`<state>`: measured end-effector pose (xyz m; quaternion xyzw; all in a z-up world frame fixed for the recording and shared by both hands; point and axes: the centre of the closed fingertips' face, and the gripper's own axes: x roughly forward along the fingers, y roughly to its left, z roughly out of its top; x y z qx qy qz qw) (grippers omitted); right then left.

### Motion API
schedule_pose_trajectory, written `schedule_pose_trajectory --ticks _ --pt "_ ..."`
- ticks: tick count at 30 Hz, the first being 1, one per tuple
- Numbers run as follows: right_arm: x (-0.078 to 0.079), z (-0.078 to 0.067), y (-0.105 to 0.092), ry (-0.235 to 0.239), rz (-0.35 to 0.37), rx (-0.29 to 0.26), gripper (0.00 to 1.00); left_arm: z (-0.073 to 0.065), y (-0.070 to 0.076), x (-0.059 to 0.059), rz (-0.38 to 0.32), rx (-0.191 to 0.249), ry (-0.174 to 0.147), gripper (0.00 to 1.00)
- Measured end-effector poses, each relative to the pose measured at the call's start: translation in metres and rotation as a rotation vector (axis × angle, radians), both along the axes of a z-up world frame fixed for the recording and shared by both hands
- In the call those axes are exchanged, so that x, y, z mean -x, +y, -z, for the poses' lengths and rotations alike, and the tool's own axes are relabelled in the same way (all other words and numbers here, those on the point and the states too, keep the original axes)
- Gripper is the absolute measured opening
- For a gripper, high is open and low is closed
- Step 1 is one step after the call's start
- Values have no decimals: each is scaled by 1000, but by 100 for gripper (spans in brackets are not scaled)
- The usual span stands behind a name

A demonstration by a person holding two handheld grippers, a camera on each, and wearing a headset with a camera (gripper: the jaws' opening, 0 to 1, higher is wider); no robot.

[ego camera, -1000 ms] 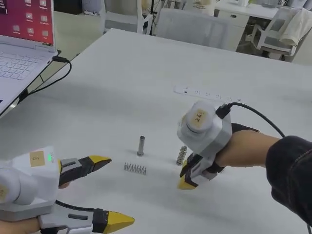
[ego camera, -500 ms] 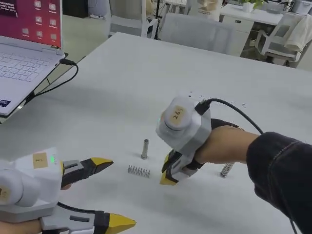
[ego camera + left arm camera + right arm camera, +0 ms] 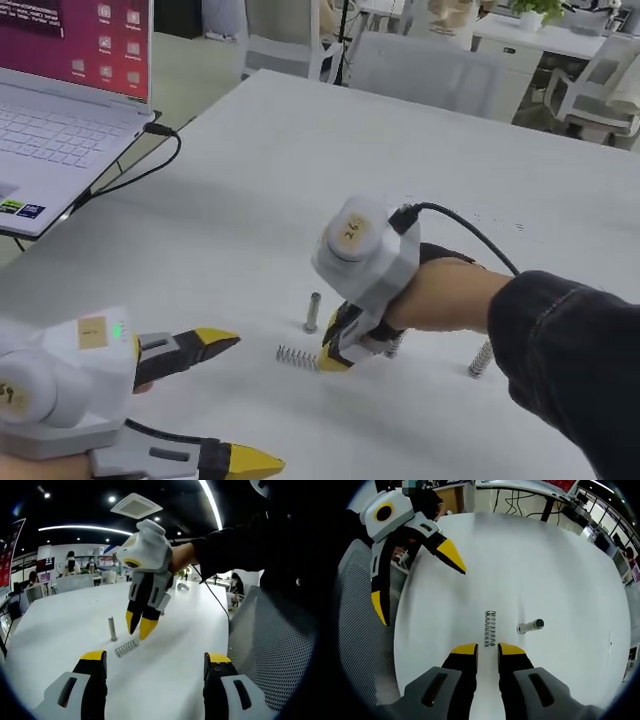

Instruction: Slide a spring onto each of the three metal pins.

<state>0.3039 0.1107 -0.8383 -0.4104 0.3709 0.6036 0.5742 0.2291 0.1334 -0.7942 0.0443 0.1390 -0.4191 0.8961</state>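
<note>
My left gripper [image 3: 238, 400] sits nearest me, low over the matte white table [image 3: 250, 180]. Its grey plastic jaws are spread wide and released, the pointed yellow tips well apart with nothing between them. In the left gripper view those tips [image 3: 155, 657] frame bare tabletop.

Just past them lies the loose spring [image 3: 295, 356], a thin bright wire coil flat on its side. My right gripper [image 3: 335, 362] comes down at it from the right, its rounded white housing above my hand. In the right gripper view the tapered yellow tips [image 3: 488, 650] stand close together with a narrow gap between them, gripping nothing. The near end of the spring [image 3: 490, 628] lies right at the mouth of that gap.

Just beyond the spring stands a bare metal pin [image 3: 313, 312], a short smooth cylinder, upright and apart from both the coil and the gripper. Off to the right, near my dark sleeve, a second coil [image 3: 481, 359] stands on end, leaning a little. I cannot tell whether a pin runs through it.

Farther left an open silver laptop [image 3: 60, 130] rests at the table's edge, with a black cable [image 3: 130, 175] looping off its side. A grey mesh chair [image 3: 430, 70] stands beyond the far edge.
</note>
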Motion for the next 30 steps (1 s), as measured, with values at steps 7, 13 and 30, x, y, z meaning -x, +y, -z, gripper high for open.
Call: schedule_pose_trajectory --ticks 7,13,30 --pt "0 12 5 21 -3 13 14 2 3 -1 -9 1 5 75" --pt "-3 20 4 28 -3 29 13 5 6 -1 -16 2 12 75" --pt "0 23 4 -14 -64 65 8 7 8 -1 -22 6 15 74"
